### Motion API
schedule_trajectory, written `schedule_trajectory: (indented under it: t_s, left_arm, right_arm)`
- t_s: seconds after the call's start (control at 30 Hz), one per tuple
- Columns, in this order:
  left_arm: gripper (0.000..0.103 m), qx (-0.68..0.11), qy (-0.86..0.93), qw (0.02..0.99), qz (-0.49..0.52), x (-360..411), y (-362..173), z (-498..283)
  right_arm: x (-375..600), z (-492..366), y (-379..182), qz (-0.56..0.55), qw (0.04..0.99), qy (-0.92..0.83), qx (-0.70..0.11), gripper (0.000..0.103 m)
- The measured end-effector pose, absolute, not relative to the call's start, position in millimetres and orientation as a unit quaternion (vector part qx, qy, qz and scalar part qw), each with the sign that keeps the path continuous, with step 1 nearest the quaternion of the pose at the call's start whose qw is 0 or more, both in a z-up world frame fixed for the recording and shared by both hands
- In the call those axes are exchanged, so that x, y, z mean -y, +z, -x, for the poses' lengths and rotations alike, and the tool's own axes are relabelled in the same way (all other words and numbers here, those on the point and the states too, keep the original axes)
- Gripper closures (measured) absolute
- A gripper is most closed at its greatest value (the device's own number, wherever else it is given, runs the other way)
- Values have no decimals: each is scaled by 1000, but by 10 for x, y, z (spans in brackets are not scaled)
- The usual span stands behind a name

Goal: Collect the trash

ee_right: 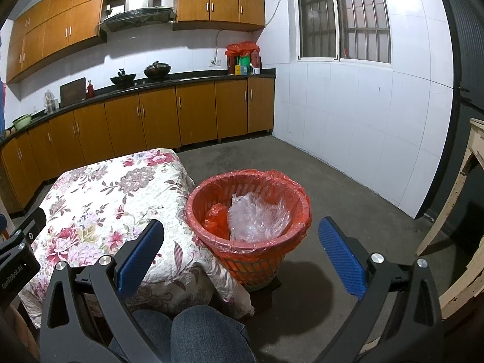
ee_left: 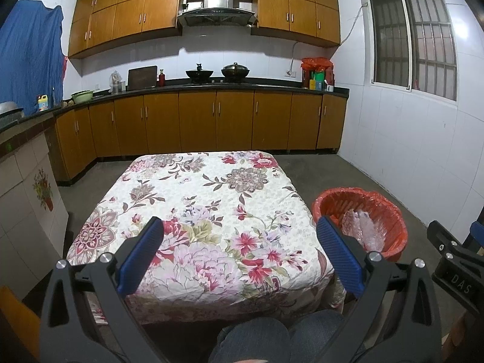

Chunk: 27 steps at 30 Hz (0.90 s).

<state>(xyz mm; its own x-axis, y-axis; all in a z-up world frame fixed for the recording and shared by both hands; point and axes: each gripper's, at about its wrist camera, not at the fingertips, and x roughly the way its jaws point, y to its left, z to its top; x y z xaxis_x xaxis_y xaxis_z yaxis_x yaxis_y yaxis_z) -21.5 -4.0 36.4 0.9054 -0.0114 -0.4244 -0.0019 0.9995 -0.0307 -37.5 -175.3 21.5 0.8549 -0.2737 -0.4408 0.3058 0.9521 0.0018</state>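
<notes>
The left tool (ee_left: pixel 239 236) is hanging released and empty over the floral-cloth bench (ee_left: pixel 211 199), which is lying bare ahead of it. To its right, the right tool (ee_right: pixel 242 236) is also gaping empty, facing the red-lined wastebasket (ee_right: pixel 298 216) just ahead, where crumpled clear plastic (ee_right: pixel 257 217) and a red bag scrap (ee_right: pixel 216 219) are already sitting, so collecting is likely finishing.

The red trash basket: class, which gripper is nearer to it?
Right. The right gripper points almost straight at the red trash basket; the left gripper hangs over the floral table, basket off to its right.
</notes>
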Motion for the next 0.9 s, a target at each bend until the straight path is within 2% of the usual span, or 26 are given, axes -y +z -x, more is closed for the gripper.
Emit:
schedule_trajectory:
  t_s: [0.9]
  left_arm:
    - [4,-223,-2,975,16,17,286,205]
  right_arm:
    - [1748,393,199,-36,962,-151,-226,2]
